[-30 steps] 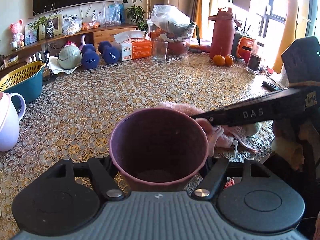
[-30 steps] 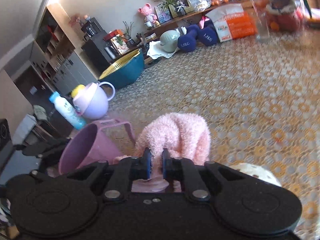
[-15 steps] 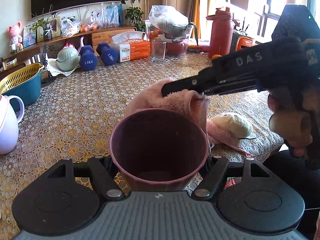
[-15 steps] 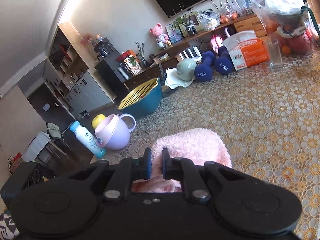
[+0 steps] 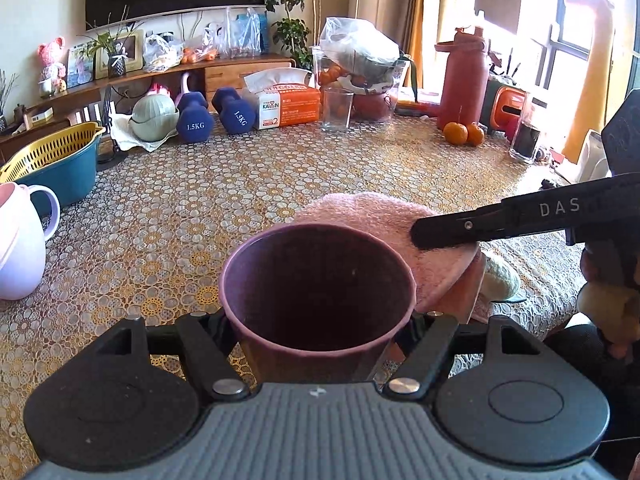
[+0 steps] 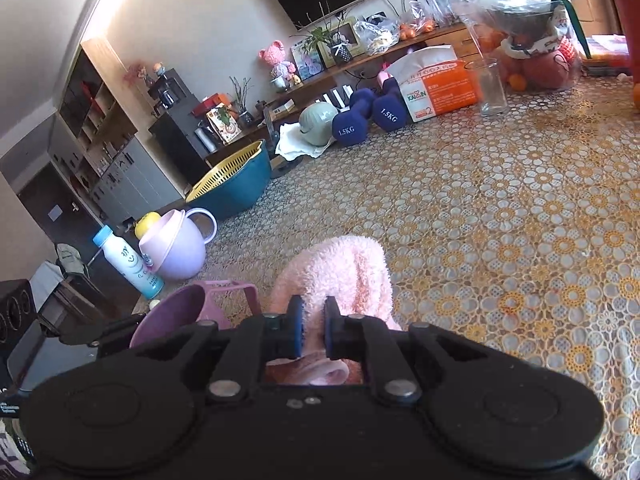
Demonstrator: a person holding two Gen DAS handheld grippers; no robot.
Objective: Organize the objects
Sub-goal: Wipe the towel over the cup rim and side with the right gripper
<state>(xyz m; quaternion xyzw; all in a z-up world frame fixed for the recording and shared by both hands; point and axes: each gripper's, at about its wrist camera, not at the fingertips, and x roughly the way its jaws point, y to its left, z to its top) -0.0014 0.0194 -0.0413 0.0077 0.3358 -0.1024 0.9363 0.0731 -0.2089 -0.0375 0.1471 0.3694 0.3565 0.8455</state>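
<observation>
Left wrist view: two blue dumbbells (image 5: 216, 114), tissue box (image 5: 289, 104), empty glass (image 5: 337, 109) and teal basket (image 5: 56, 164) line the far table edge; lilac pitcher (image 5: 18, 244) sits left. Lace-patterned tablecloth (image 5: 168, 216) (sunlit living room). Left gripper (image 5: 318, 320) clamps the mauve cup (image 5: 316, 280); right gripper (image 6: 313, 326) pinches the fluffy pink towel (image 6: 340, 268) beside its rim.
</observation>
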